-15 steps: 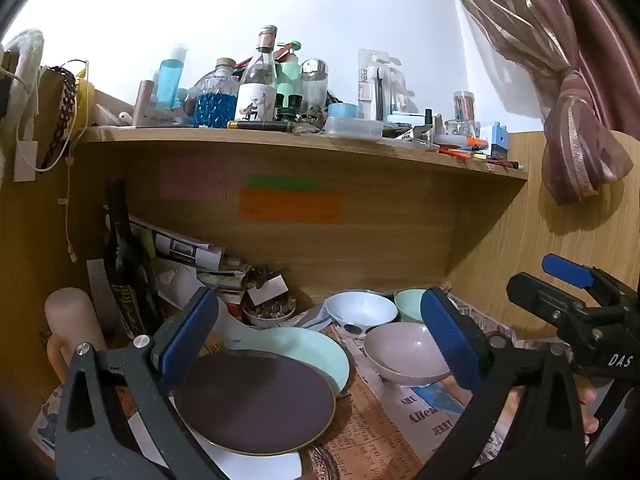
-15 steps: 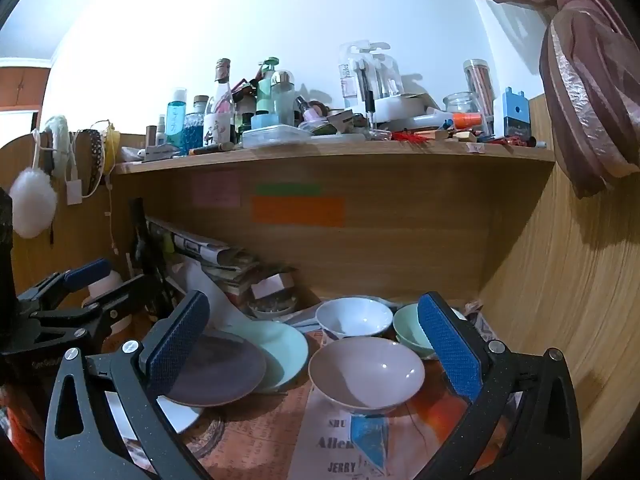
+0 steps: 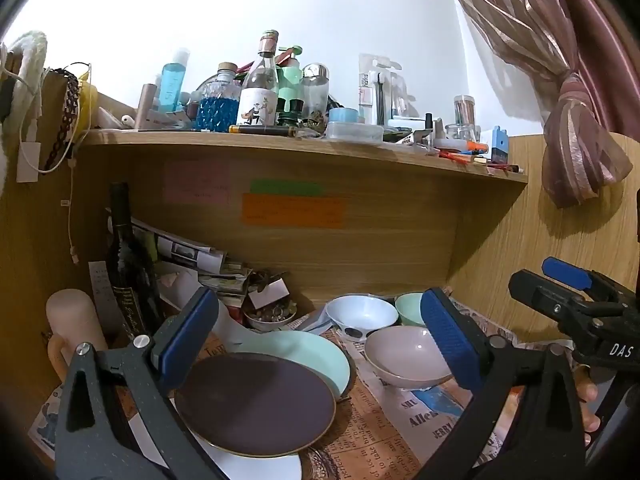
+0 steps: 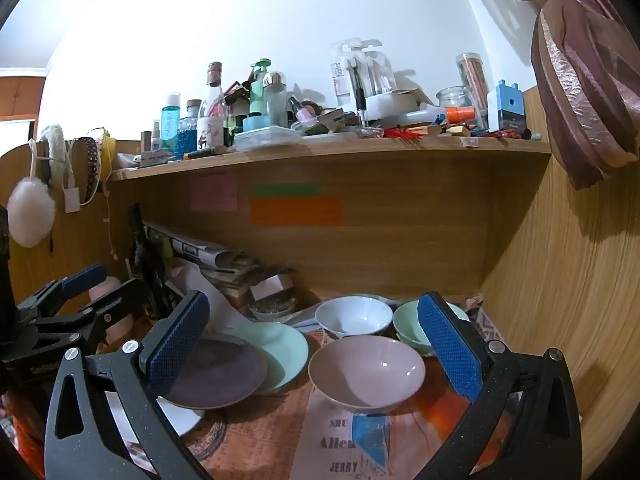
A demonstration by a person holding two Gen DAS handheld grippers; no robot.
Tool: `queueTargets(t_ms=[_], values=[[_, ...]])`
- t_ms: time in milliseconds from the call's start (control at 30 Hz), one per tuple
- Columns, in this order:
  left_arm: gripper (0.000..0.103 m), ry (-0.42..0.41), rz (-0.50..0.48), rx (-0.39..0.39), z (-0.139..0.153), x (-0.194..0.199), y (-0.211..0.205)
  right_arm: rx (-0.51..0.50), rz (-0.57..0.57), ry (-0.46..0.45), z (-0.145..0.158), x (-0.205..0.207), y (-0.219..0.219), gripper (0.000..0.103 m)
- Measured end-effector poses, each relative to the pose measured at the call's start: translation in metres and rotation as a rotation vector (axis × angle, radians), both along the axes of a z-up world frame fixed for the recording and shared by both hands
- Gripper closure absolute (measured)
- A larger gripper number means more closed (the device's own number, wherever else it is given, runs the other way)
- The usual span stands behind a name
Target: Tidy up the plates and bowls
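On the newspaper-covered desk lie three overlapping plates: a dark purple plate (image 3: 256, 402) on top, a mint plate (image 3: 316, 354) behind it and a white plate (image 3: 256, 466) under its front edge. To their right stand a pink bowl (image 3: 408, 356), a white bowl (image 3: 362, 314) and a mint bowl (image 3: 410, 308). My left gripper (image 3: 320, 340) hovers open above the plates with nothing between its fingers. My right gripper (image 4: 316, 344) is open too, framing the pink bowl (image 4: 366, 372) without touching it. The white bowl (image 4: 354, 316) and mint bowl (image 4: 412, 326) stand behind it.
A wooden shelf (image 3: 304, 146) crowded with bottles and jars overhangs the desk. A dark wine bottle (image 3: 128, 264), stacked papers (image 3: 192, 256) and a small dish of trinkets (image 3: 270, 314) fill the back left. A wooden side wall (image 4: 560, 300) and a curtain (image 3: 580, 136) close the right.
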State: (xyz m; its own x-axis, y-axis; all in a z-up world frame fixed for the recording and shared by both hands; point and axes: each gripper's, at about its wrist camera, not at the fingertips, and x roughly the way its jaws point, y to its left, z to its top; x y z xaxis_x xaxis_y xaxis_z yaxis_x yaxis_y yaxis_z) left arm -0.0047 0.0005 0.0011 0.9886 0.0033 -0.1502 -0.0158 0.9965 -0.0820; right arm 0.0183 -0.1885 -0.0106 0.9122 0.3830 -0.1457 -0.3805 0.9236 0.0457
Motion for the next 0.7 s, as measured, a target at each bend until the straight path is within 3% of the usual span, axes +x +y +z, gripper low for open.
queueTargets(t_ms=[700], values=[[0.000, -0.005, -0.005, 0.023, -0.0009, 0.0024, -0.0066, 0.014, 0.005, -0.014, 0.0012, -0.0032, 0.0010, 0.000]])
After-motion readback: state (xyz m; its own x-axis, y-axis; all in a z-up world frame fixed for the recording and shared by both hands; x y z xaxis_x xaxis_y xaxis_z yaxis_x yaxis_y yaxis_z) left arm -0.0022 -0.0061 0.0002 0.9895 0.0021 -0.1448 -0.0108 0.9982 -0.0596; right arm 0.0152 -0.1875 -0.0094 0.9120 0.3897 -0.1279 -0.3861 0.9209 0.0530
